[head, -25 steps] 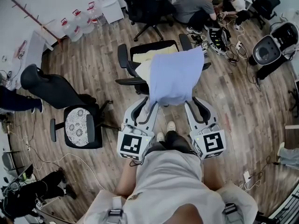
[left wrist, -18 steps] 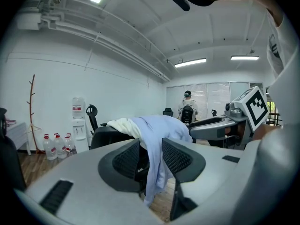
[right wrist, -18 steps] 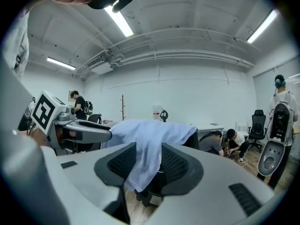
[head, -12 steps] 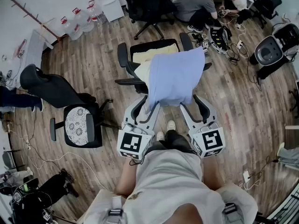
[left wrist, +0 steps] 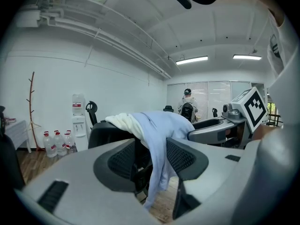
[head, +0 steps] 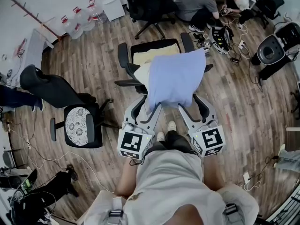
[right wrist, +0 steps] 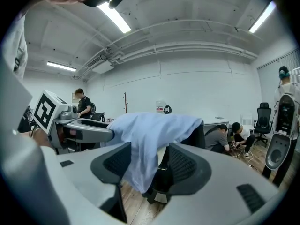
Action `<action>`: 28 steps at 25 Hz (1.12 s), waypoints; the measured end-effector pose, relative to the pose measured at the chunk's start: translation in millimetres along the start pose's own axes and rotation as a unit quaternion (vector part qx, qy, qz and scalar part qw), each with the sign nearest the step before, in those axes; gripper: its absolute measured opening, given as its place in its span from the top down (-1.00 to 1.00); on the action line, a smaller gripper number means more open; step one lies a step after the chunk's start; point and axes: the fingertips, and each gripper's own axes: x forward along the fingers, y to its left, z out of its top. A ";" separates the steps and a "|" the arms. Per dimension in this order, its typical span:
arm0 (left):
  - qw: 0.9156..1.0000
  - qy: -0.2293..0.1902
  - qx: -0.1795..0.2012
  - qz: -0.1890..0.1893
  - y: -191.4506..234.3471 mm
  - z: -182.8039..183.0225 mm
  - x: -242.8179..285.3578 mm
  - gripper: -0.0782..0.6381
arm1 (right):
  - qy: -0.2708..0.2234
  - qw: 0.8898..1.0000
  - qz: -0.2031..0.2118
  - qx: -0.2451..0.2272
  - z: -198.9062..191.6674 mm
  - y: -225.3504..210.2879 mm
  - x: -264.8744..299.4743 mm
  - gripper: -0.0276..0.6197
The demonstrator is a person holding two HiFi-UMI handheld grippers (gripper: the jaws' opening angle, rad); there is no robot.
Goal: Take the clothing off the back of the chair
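Note:
A light blue garment (head: 176, 78) is draped over the back of a black office chair (head: 124, 60), and a cream garment (head: 154, 53) lies under it and on the seat. My left gripper (head: 145, 108) is at the blue hem's left corner and my right gripper (head: 193, 108) at its right corner. Both sets of jaws are opening wide. In the left gripper view the blue hem (left wrist: 157, 165) hangs loose between the pads of the left gripper (left wrist: 152, 159). In the right gripper view the cloth (right wrist: 140, 153) hangs between the pads of the right gripper (right wrist: 150, 162), with a gap beside it.
A second chair with a patterned cushion (head: 77, 125) and a dark coat (head: 47, 88) stands at the left. Another black chair (head: 150, 6) and crouching people (head: 197, 6) are behind. Water bottles (head: 77, 20) line the wall. Cables and equipment (head: 272, 46) lie at the right.
Both grippers' jaws have spread apart and let go of the blue garment's lower corners. The hem has dropped back to hang loose from the chair back. The hands have hardly moved.

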 end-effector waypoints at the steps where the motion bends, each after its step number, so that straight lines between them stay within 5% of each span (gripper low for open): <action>1: 1.000 0.001 -0.002 0.000 0.5 -0.1 1.2 0.20 | 0.001 1.000 0.001 0.001 -0.2 -0.4 1.5 0.15; 10: 1.000 0.002 -0.008 -0.003 1.5 -2.6 9.2 0.21 | 0.000 1.000 0.007 0.009 0.5 -3.9 9.5 0.18; 20: 1.000 -0.001 -0.007 -0.026 -8.6 -0.7 12.6 0.54 | -0.011 1.000 0.005 0.008 5.0 -3.6 7.5 0.60; 28: 0.999 -0.006 -0.008 -0.036 -7.4 2.7 9.7 0.61 | -0.008 1.000 -0.006 -0.001 9.7 0.5 8.1 0.71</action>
